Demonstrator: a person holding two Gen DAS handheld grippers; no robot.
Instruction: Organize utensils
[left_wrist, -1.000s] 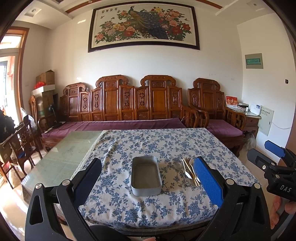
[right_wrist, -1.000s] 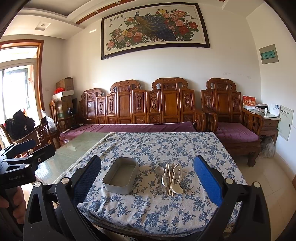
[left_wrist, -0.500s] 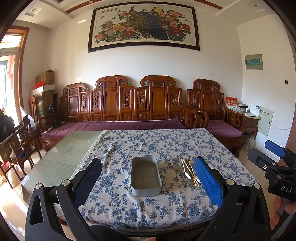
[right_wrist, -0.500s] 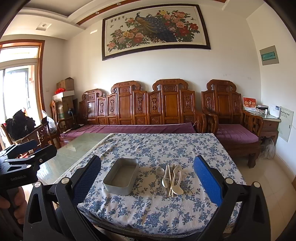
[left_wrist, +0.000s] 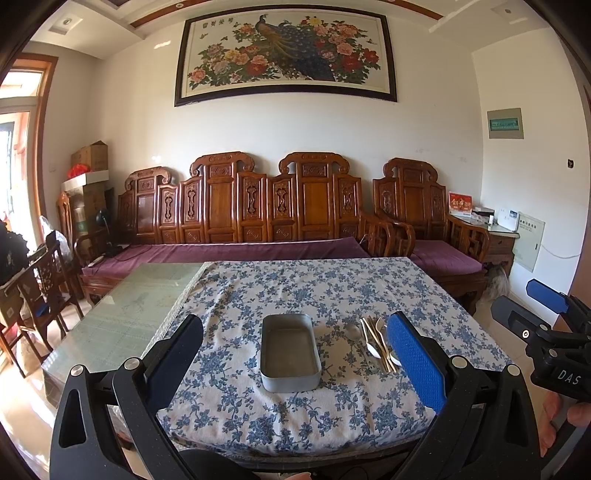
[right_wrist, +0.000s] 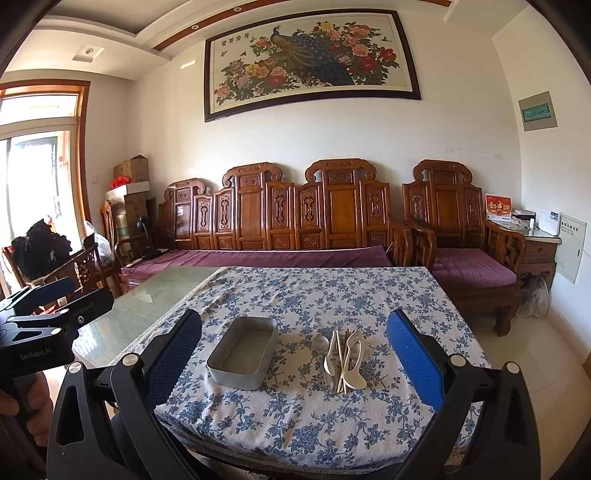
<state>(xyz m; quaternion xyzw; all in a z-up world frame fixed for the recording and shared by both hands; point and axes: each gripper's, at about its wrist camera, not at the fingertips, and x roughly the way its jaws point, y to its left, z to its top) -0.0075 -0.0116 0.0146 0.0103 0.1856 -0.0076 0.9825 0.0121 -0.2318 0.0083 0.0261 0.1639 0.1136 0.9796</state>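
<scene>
Left wrist view: the left gripper (left_wrist: 295, 354) hangs above the near table edge, its blue-padded fingers (left_wrist: 415, 356) spread wide with nothing between them. The metal tray (left_wrist: 290, 352) lies on the floral tablecloth (left_wrist: 314, 288), near centre. The utensils (left_wrist: 376, 345), a bundle of spoons, forks and chopsticks, lie just right of the tray, apart from it; the right-hand finger partly hides them. At far right the right gripper (left_wrist: 546, 321) appears, its body lettered "DAS". Bare glass tabletop (left_wrist: 122, 314) lies left of the cloth. Right wrist view: the right gripper (right_wrist: 293, 356) likewise has its fingers parted and empty. The tray sits left of centre and the utensils right of it, unobstructed. At the left edge the left gripper's body reads "GenRobot.AI", held by a hand (right_wrist: 37, 410). Behind the table stand a carved wooden sofa (right_wrist: 295, 221) and a framed peacock painting (right_wrist: 310, 62) bearing small illegible characters.
</scene>
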